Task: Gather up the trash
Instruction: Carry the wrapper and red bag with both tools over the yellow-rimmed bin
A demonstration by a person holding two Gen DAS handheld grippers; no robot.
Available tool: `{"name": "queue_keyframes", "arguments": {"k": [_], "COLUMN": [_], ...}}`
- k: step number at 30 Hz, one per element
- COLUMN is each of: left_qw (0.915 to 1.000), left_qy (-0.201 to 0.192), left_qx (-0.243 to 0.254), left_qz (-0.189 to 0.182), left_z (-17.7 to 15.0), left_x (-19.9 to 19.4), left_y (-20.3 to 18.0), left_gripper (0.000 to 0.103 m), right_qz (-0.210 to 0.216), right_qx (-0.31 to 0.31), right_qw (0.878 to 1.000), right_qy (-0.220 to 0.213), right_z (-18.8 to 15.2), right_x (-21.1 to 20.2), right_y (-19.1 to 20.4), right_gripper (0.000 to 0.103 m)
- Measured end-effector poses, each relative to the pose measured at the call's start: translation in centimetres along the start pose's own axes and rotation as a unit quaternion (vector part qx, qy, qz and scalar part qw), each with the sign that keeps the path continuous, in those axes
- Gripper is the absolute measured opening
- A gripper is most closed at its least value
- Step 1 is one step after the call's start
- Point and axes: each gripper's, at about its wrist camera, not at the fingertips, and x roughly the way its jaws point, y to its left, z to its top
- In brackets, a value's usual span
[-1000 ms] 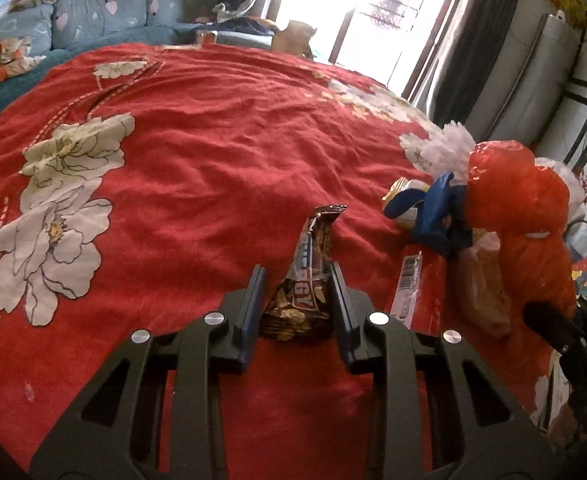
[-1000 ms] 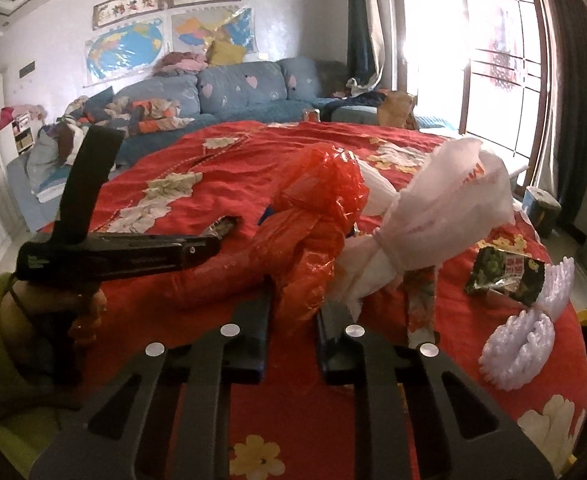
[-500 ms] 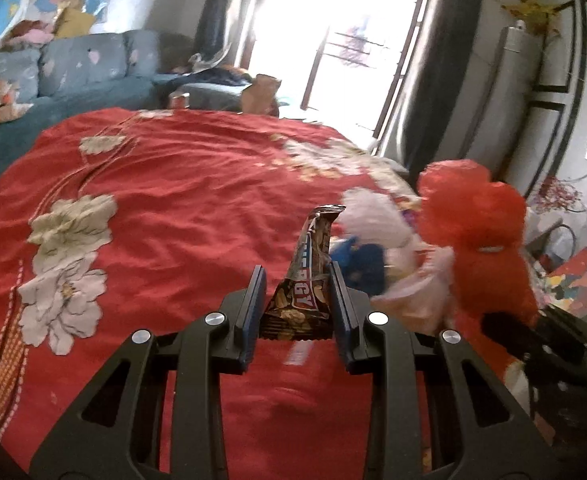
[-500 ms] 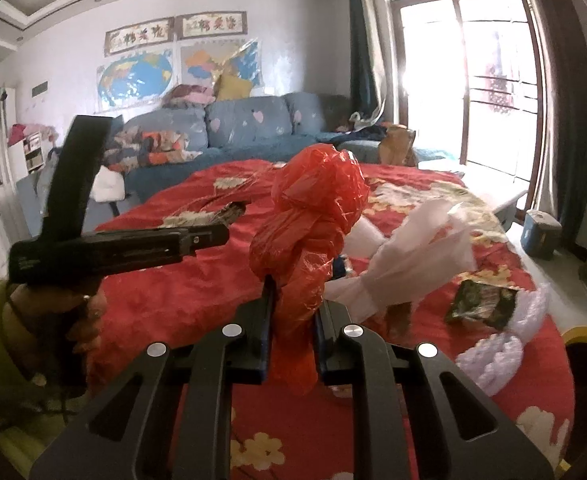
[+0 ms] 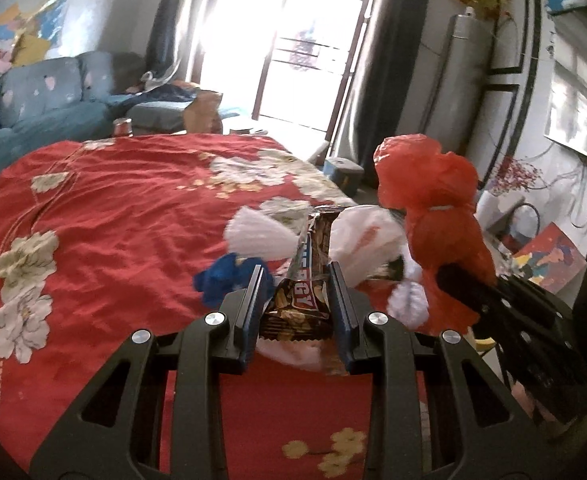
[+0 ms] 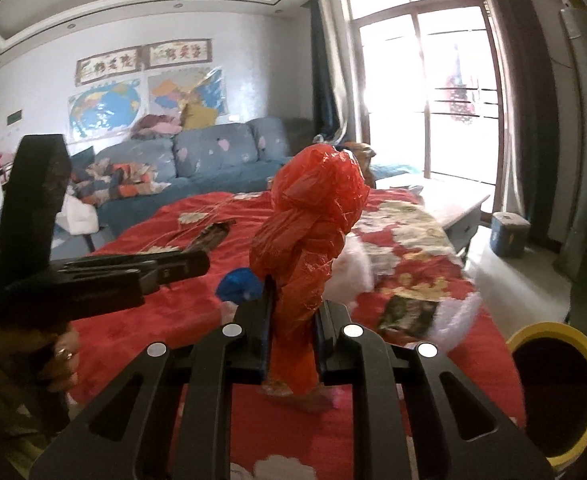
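Observation:
My left gripper (image 5: 296, 300) is shut on a brown snack-bar wrapper (image 5: 305, 292) and holds it above the red flowered cloth (image 5: 113, 220). My right gripper (image 6: 293, 332) is shut on a knotted red plastic bag (image 6: 313, 220), held upright; the bag also shows in the left wrist view (image 5: 433, 208). White plastic bags (image 5: 357, 236), a blue crumpled bag (image 5: 223, 276) and a dark green packet (image 6: 407, 314) lie on the cloth. The left gripper also shows in the right wrist view (image 6: 197, 264).
A bin with a yellow rim (image 6: 553, 384) stands at the lower right by the cloth's edge. A blue sofa (image 6: 197, 160) runs along the far side. A small blue bin (image 6: 509, 234) sits on the floor near the window.
Both grippers have risen from the cloth with the wrapper and the red bag. The left view has swung right, toward the white and blue bags. The yellow-rimmed bin has come into the right view.

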Motion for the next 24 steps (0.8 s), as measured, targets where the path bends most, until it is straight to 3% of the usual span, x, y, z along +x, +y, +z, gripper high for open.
{"name": "queue_keyframes", "arguments": {"k": [24], "left_qw": [0.9945], "left_qy": [0.01], "left_qx": [0.071], "left_qz": [-0.077], "left_z": [0.5], "left_x": [2.8], "left_y": [-8.7], "left_gripper": [0.024], "right_qz": [-0.117], "right_qx": [0.066], "right_qw": [0.991], "right_qy": [-0.019], "right_z": [-1.7], "right_x": [-3.7], "right_y": [-8.7], "right_gripper": [0.016]}}
